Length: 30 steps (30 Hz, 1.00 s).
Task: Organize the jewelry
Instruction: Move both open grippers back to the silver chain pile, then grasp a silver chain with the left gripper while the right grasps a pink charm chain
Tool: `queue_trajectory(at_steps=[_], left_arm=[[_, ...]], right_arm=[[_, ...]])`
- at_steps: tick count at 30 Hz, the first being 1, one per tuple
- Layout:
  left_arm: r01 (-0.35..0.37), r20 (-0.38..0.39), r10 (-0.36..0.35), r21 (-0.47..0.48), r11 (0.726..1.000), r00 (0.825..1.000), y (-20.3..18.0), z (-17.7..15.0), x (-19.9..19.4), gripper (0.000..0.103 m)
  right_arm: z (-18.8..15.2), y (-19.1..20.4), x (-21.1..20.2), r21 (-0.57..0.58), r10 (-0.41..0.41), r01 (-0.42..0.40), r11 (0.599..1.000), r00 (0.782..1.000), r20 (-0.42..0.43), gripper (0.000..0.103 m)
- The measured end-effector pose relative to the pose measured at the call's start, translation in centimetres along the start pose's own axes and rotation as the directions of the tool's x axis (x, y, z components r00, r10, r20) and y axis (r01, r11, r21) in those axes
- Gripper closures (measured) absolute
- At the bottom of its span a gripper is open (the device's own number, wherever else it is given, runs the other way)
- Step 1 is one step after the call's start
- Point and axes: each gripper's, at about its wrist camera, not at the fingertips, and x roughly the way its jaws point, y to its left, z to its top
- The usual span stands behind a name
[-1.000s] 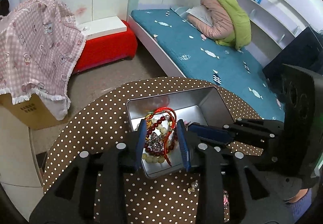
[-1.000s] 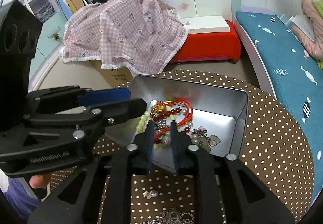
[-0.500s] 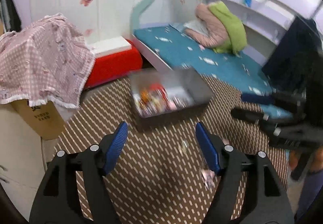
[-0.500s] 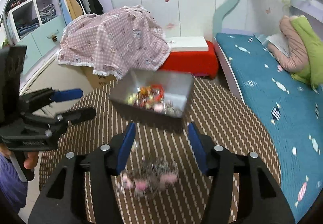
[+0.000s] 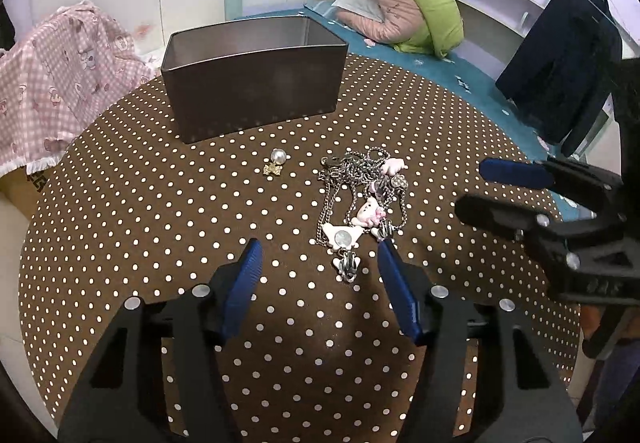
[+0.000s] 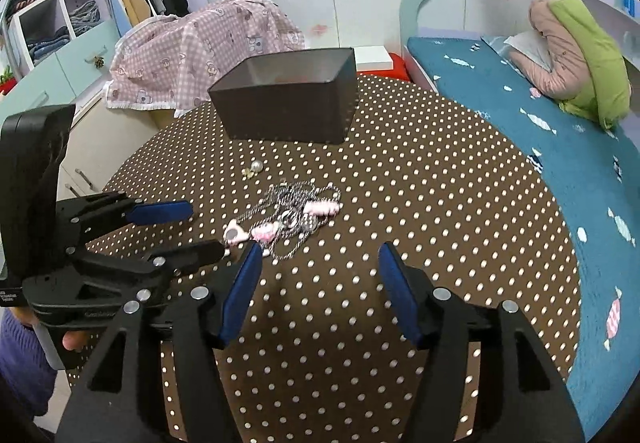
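Both the left gripper (image 5: 318, 257) and right gripper (image 6: 318, 263) gape empty; chain necklace (image 5: 362, 199) lies mid-frame, tin box (image 5: 256, 79) above, contents probably hidden.

The box (image 5: 256, 83) looks like matt brushed metal. The worktop (image 5: 120, 211) wears brown polka-dot cloth. The necklace (image 5: 360, 195) has shiny metal chain and glossy pink charms; the pearl earring (image 5: 277, 156) gleams.
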Motion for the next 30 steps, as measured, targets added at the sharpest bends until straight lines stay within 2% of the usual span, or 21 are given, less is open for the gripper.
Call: queue_trajectory(at_steps=[5, 11, 15, 16, 18, 20, 27, 30], left_arm=[[0.008, -0.027, -0.008, 0.013, 1.000, 1.000, -1.0, 0.1, 1.1, 0.066], [0.014, -0.028, -0.014, 0.000, 1.000, 1.000, -0.6, 0.3, 1.6, 0.089], [0.030, -0.016, -0.031, -0.041, 0.999, 0.999, 0.9, 0.0, 1.0, 0.090], [0.033, -0.014, -0.034, -0.049, 0.998, 0.999, 1.2, -0.2, 0.8, 0.090], [0.036, -0.004, -0.036, -0.064, 0.997, 0.999, 1.8, -0.3, 0.1, 0.090], [0.041, 0.005, -0.041, -0.078, 0.996, 0.999, 2.5, -0.4, -0.5, 0.090], [0.052, 0.025, -0.050, -0.096, 0.994, 0.998, 3.8, -1.0, -2.2, 0.090], [0.062, 0.024, -0.059, -0.101, 0.993, 0.998, 4.2, -1.2, -2.4, 0.090]], right_arm=[[-0.5, 0.7, 0.4, -0.012, -0.018, 0.018, 1.000, 1.000, 0.002, 0.044], [-0.5, 1.7, 1.0, -0.019, 0.010, -0.010, 1.000, 1.000, -0.008, 0.044], [-0.4, 2.7, 1.6, -0.033, 0.019, -0.020, 0.999, 1.000, -0.017, 0.048], [-0.3, 2.9, 1.7, -0.043, 0.022, -0.023, 0.999, 0.999, -0.023, 0.054], [-0.3, 3.9, 2.0, -0.070, 0.024, -0.025, 0.997, 0.999, -0.021, 0.060], [-0.4, 4.7, 2.5, -0.096, 0.020, -0.024, 0.995, 0.999, -0.036, 0.072], [-0.2, 5.9, 4.0, -0.134, -0.051, 0.043, 0.990, 0.997, -0.054, 0.077], [-0.2, 6.1, 4.4, -0.140, -0.056, 0.047, 0.989, 0.996, -0.062, 0.083]])
